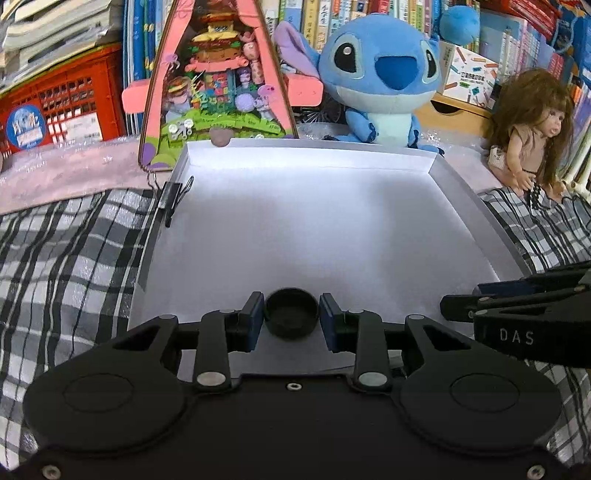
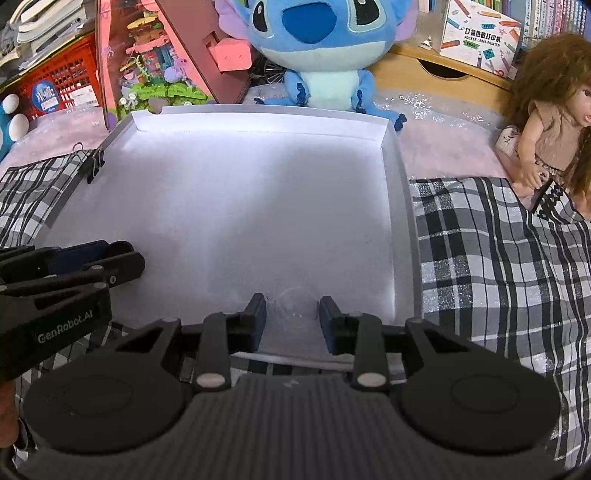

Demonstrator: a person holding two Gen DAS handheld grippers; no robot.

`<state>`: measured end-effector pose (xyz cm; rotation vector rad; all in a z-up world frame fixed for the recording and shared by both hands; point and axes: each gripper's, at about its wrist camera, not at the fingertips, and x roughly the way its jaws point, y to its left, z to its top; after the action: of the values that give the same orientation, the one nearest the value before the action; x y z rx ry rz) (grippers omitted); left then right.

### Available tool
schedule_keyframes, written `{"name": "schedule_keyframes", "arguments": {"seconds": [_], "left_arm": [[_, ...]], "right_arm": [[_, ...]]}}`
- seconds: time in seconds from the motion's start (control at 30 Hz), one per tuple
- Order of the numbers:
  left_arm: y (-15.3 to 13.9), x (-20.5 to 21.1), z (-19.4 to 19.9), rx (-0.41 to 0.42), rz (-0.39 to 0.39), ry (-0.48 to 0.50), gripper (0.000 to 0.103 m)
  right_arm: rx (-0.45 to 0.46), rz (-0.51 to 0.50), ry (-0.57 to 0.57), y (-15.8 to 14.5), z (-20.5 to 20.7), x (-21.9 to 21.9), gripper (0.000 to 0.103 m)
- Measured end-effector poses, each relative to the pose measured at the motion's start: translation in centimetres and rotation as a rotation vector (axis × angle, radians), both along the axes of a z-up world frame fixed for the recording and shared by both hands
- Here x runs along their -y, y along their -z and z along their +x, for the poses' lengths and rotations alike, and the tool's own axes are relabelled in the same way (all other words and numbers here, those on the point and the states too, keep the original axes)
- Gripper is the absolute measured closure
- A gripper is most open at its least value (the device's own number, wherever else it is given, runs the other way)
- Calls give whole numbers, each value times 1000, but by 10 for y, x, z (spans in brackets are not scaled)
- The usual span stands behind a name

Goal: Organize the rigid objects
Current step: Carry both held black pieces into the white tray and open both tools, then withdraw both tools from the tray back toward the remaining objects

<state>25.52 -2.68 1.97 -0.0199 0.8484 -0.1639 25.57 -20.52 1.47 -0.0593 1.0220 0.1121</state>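
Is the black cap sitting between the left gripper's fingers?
Yes, the black cap sits on the white tray between the left gripper fingers.

Packed bookshelves point(image 1: 369, 14) (checked cloth point(image 1: 66, 258) below)

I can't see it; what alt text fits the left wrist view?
Left gripper straddles a black cap on a white tray, pads just clear of it. The right gripper enters at right; a blue plush sits behind.

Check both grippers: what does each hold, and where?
Left gripper: black cap sits between its fingers, pads just off its sides. Right gripper: a clear round piece between its fingers; contact unclear.
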Motion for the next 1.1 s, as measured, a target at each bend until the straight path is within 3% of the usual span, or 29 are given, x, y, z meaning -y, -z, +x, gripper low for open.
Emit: {"name": "schedule_keyframes", "arguments": {"seconds": [0.07, 0.2, 0.33, 0.6, 0.73, 0.9, 1.1], "left_arm": [[-2, 1, -1, 8, 16, 5, 53], [-11, -2, -7, 44, 32, 6, 39], [-24, -8, -19, 92, 50, 9, 20], [-40, -23, -61, 163, 43, 30, 14], [-40, -32, -87, 191, -8, 35, 14], [-34, -34, -117, 183, 16, 46, 14], [-27, -38, -150, 206, -11, 42, 14]], "right_arm": [[9, -3, 0, -1, 0, 0, 55], [57, -18, -10, -9, -5, 0, 39], [93, 6, -8, -18, -12, 6, 34], [212, 55, -21, -38, -47, 20, 16], [253, 54, -52, -42, -70, 22, 14], [302, 46, -80, -42, -99, 23, 8], [363, 52, -134, -37, -135, 20, 0]]}}
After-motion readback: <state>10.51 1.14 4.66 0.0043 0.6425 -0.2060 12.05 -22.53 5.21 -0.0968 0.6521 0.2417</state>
